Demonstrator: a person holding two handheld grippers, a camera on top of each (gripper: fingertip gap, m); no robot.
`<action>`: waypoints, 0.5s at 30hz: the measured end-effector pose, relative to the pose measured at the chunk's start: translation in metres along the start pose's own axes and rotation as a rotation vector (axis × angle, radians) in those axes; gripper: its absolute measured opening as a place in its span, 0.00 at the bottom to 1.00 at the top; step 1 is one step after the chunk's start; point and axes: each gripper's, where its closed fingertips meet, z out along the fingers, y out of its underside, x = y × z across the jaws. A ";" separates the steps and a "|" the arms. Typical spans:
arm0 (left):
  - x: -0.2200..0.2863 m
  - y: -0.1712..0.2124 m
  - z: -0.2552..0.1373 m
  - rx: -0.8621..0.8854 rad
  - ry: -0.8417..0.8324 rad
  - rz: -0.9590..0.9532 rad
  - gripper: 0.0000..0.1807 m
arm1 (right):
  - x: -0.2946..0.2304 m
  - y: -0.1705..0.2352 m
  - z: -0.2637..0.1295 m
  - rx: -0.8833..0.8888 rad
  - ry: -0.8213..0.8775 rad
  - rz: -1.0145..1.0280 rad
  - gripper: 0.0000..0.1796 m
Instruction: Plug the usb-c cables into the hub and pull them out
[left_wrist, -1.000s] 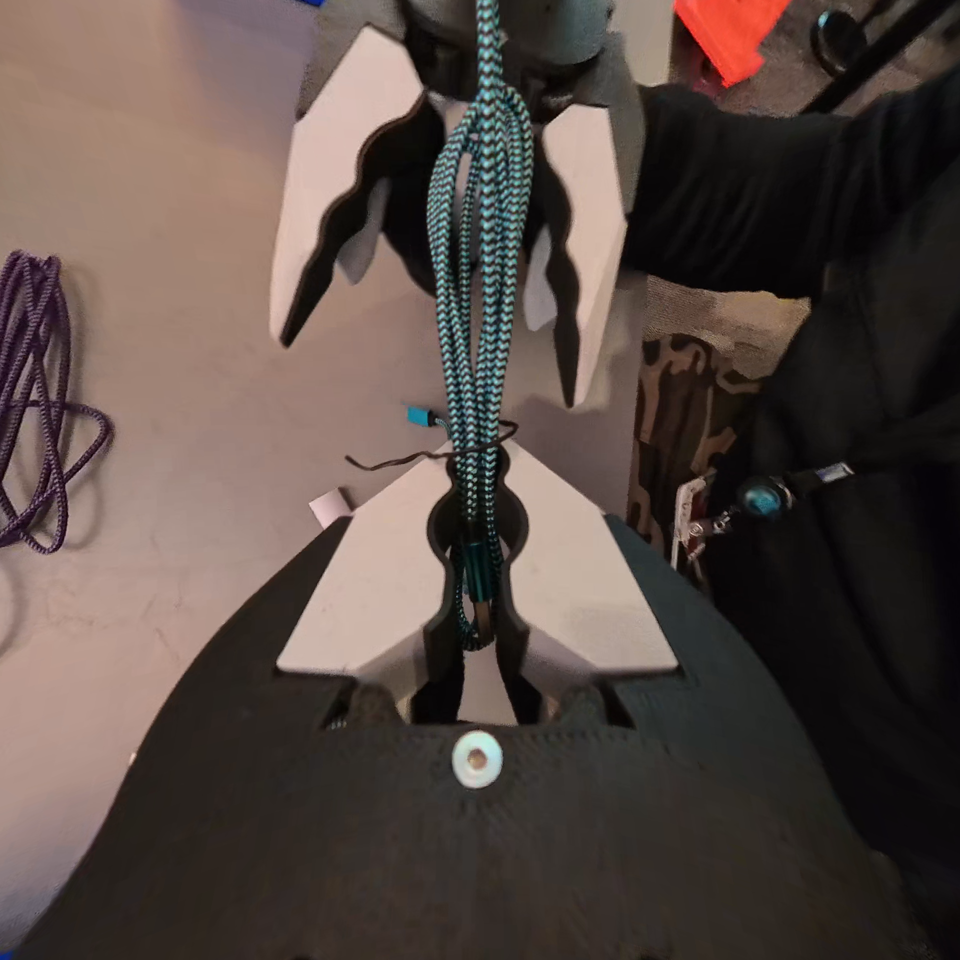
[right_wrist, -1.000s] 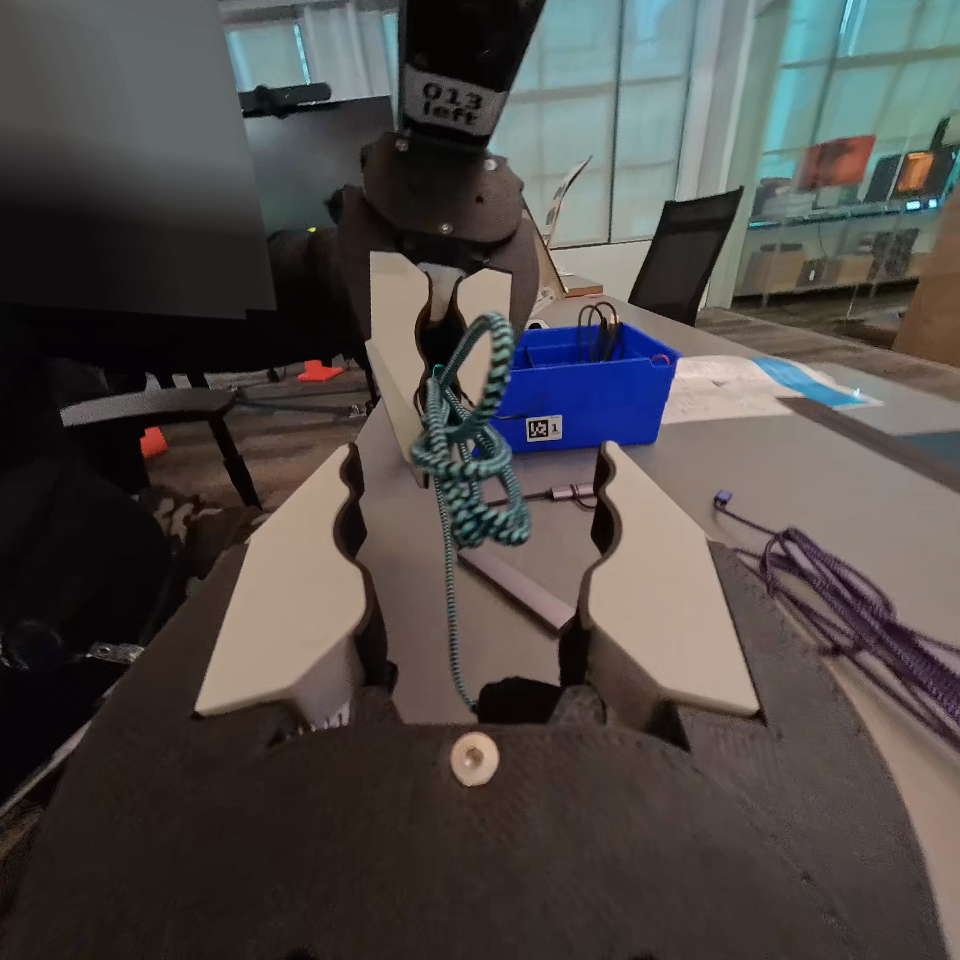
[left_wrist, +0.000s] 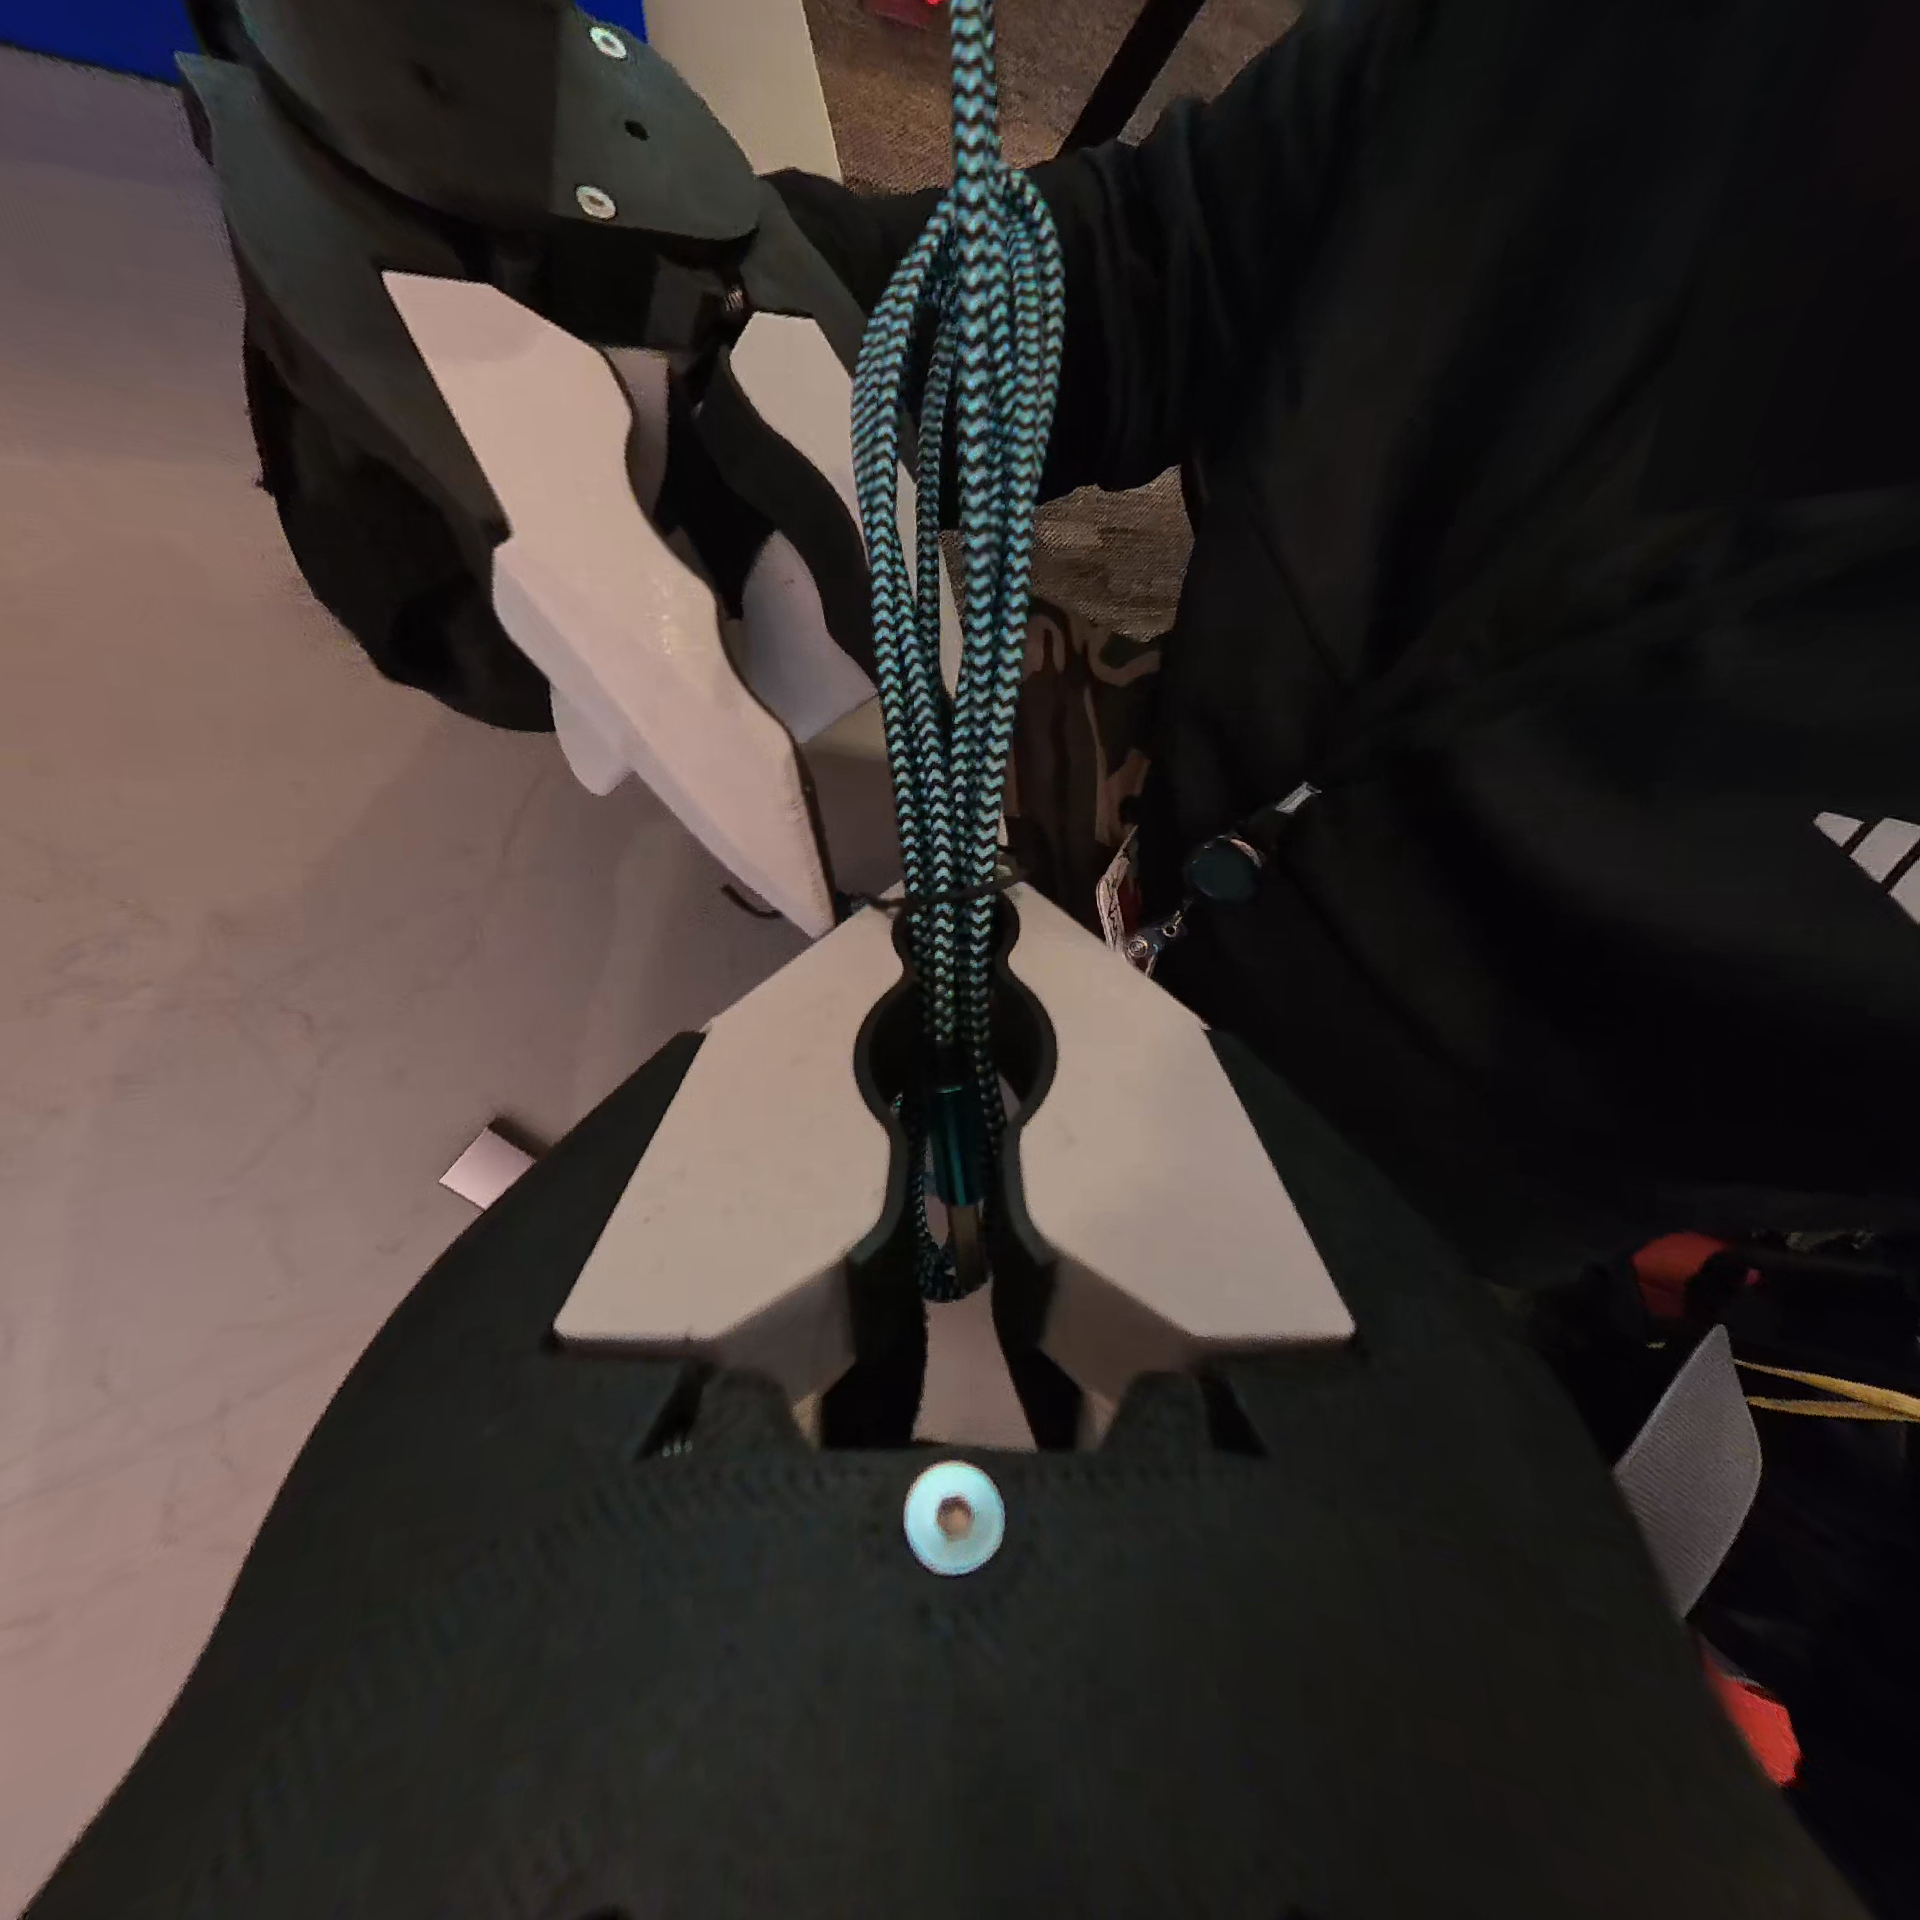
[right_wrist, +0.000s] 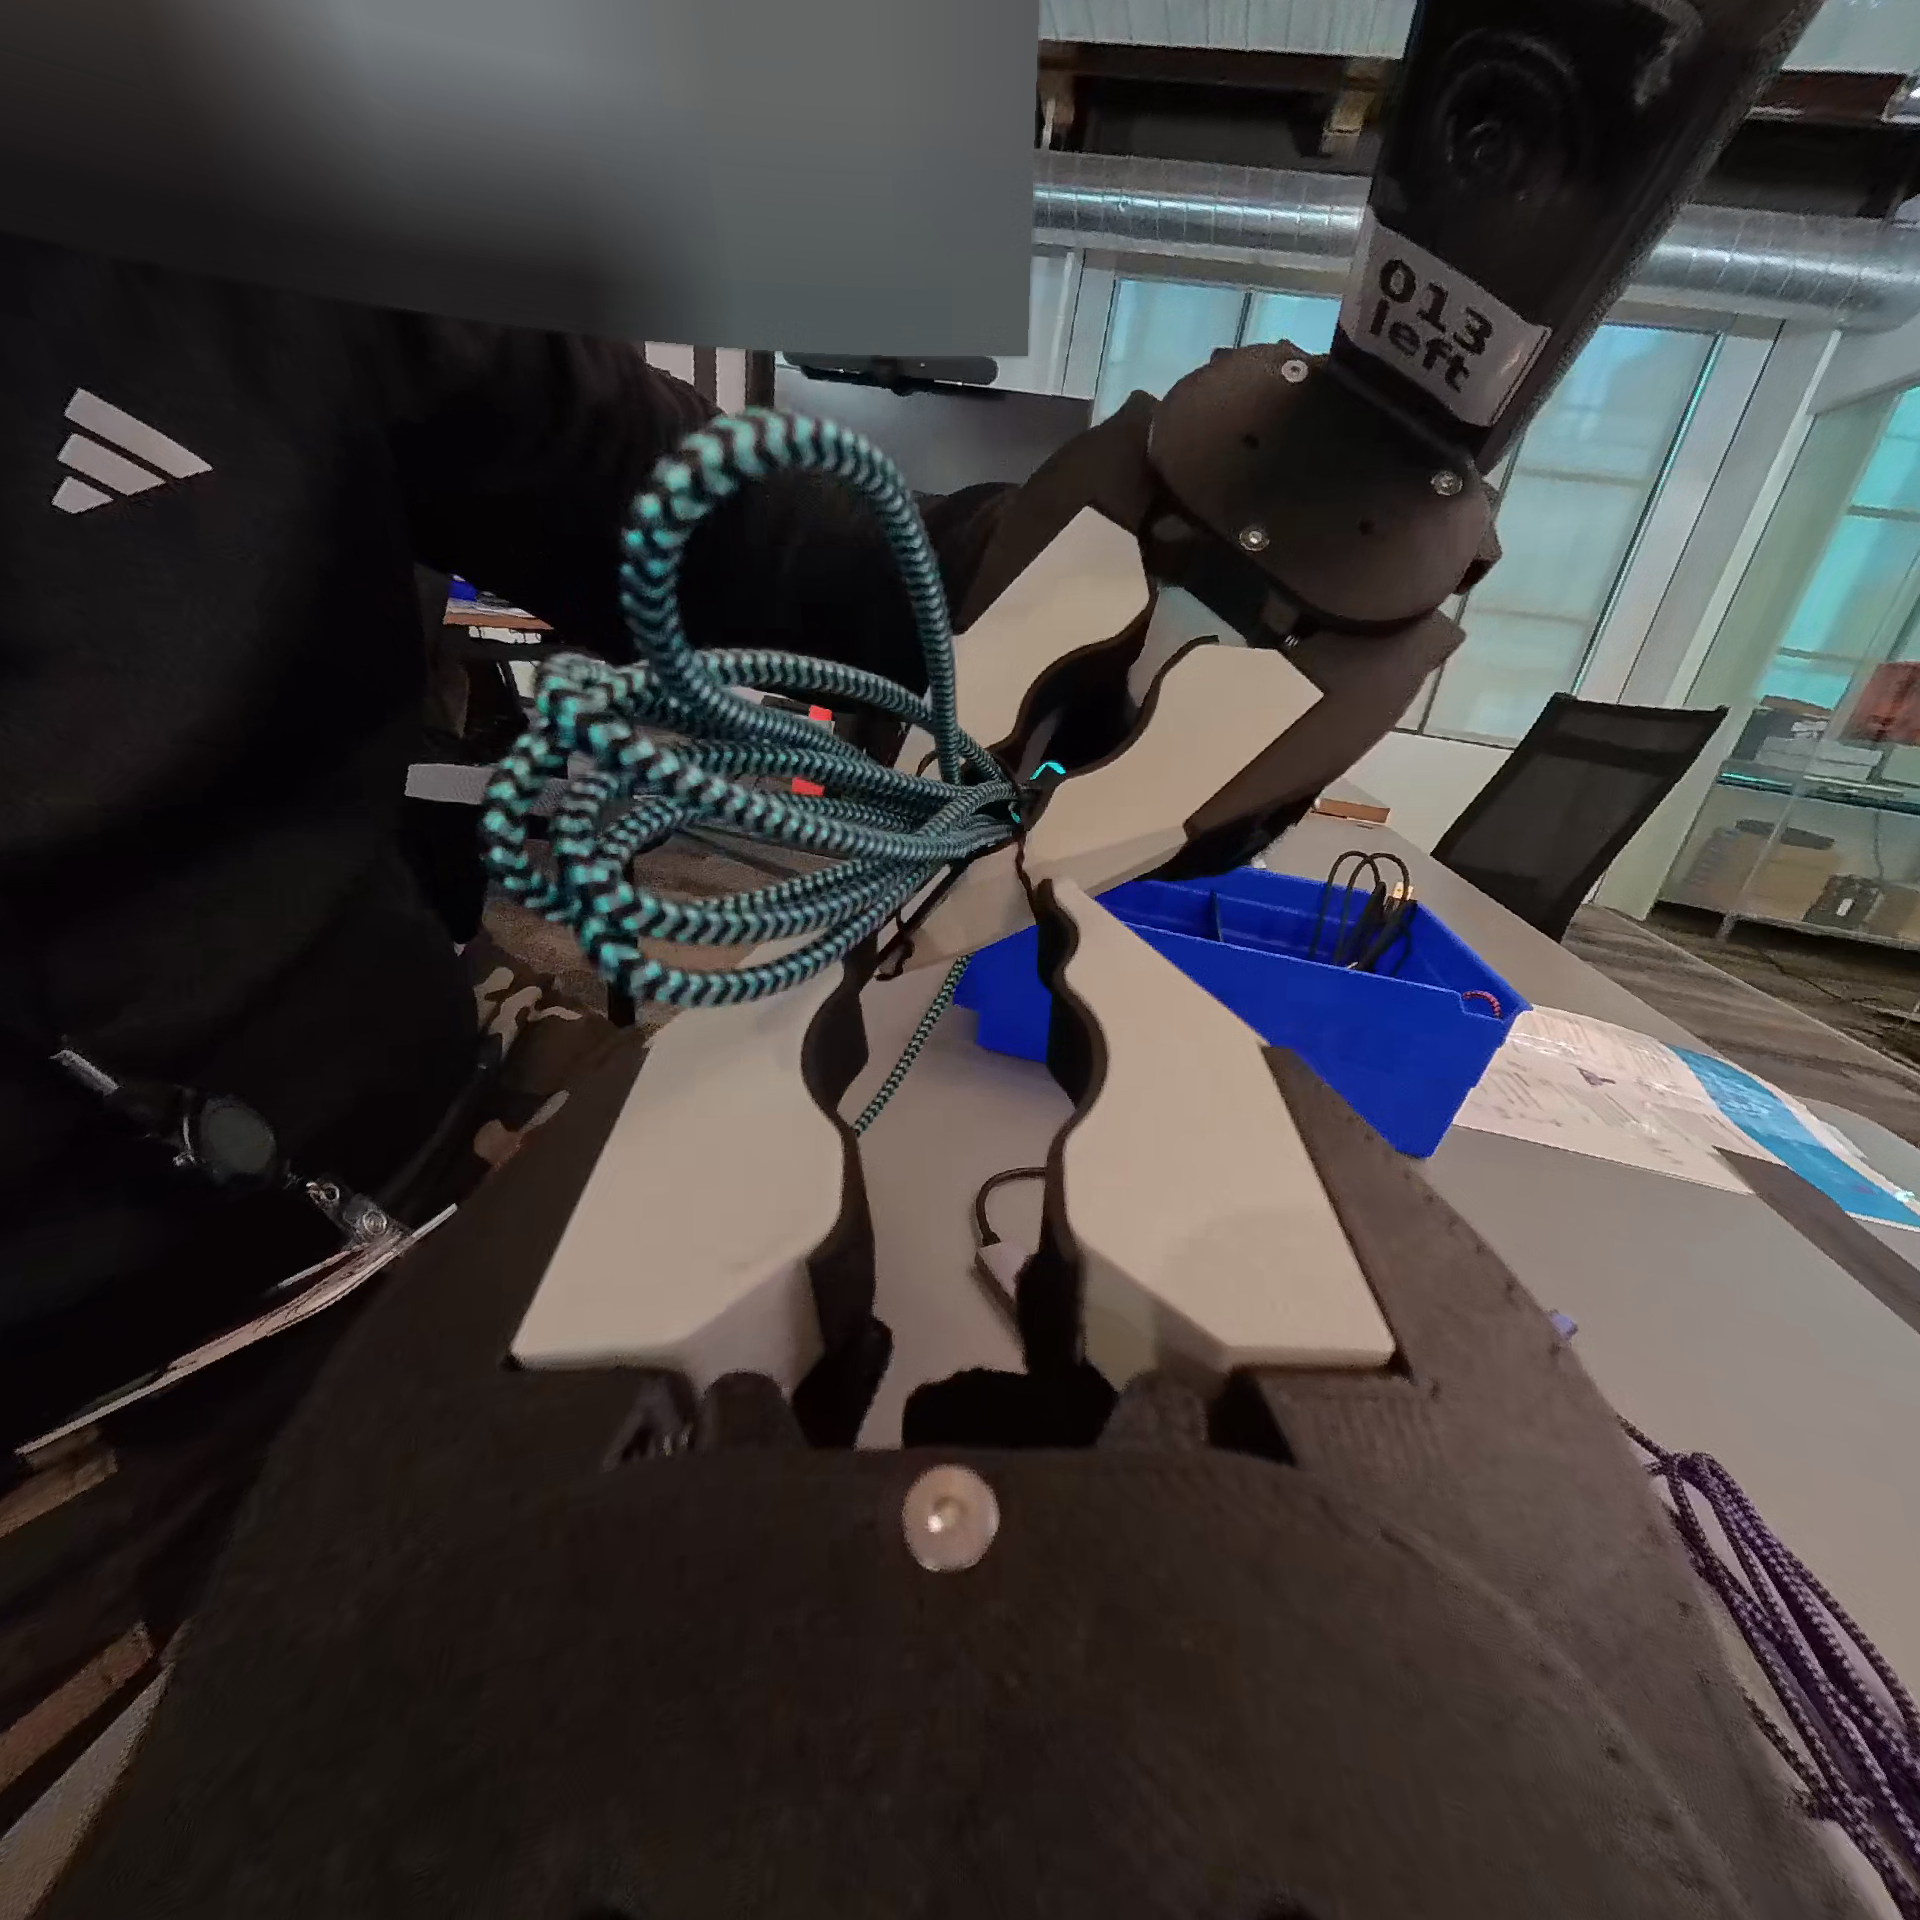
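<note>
Left wrist view: left gripper (left_wrist: 951, 935) clamped on teal braided cable (left_wrist: 951, 582) at frame centre, still bundled with a tie, plug tucked between fingers. Right wrist view: right gripper (right_wrist: 951, 914) parted, empty, coils at middle left; no hub recognisable, plugging probably not begun.

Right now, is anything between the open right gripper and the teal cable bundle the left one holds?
Nothing visible: the right gripper is open just below the teal cable, which the left gripper clamps at its tied neck.
</note>
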 end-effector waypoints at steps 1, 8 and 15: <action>0.000 -0.001 -0.001 0.008 0.007 -0.003 0.02 | 0.000 -0.001 -0.001 0.005 0.000 0.005 0.15; -0.004 -0.006 -0.005 0.026 0.018 -0.013 0.02 | 0.004 -0.002 -0.006 0.043 -0.003 0.066 0.06; -0.004 -0.011 -0.006 0.037 0.022 -0.012 0.02 | 0.005 -0.006 -0.010 0.068 0.007 0.066 0.00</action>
